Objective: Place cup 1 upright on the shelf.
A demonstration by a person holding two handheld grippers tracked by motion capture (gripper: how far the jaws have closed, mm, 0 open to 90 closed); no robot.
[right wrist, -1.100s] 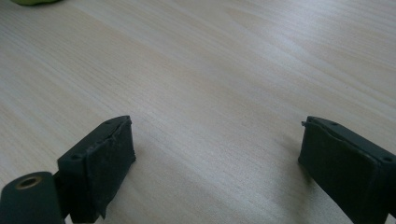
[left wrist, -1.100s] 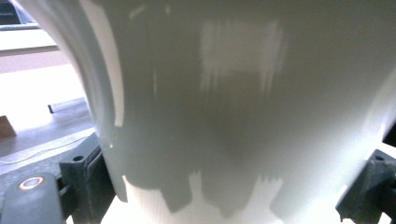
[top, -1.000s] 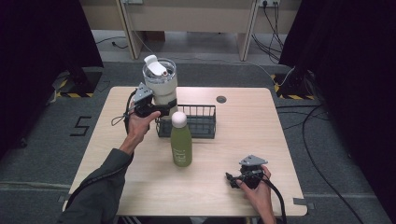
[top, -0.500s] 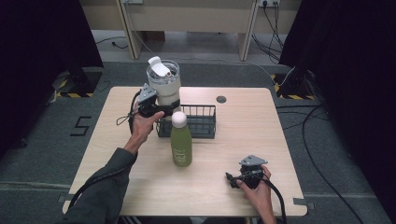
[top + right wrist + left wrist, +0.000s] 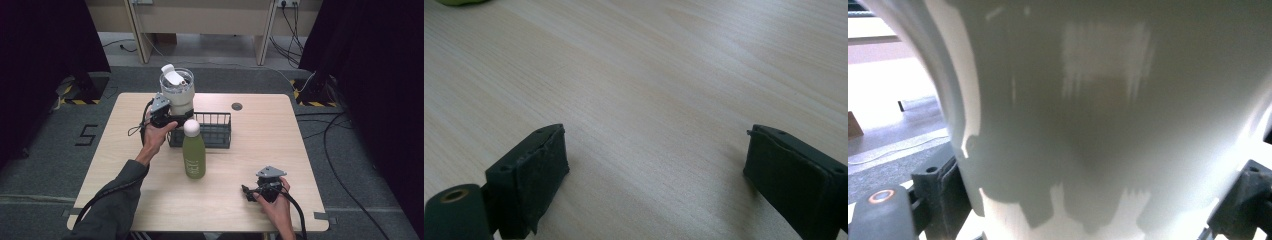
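On the pale wooden worktop (image 5: 125, 150), a green bottle (image 5: 194, 156) with a white cap stands upright just in front of a black wire basket (image 5: 212, 130), with a small dark round disc (image 5: 237, 106) behind the basket.

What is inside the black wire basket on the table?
The wire basket looks empty at its right part: only table shows through the wires. The green bottle and the white tumbler cover its left part, which cannot be checked.

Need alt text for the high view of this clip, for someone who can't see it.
A person's left gripper holds a white lidded tumbler above the left end of a black wire basket on a wooden table. A green bottle stands before the basket; the right gripper rests near the table's front edge.
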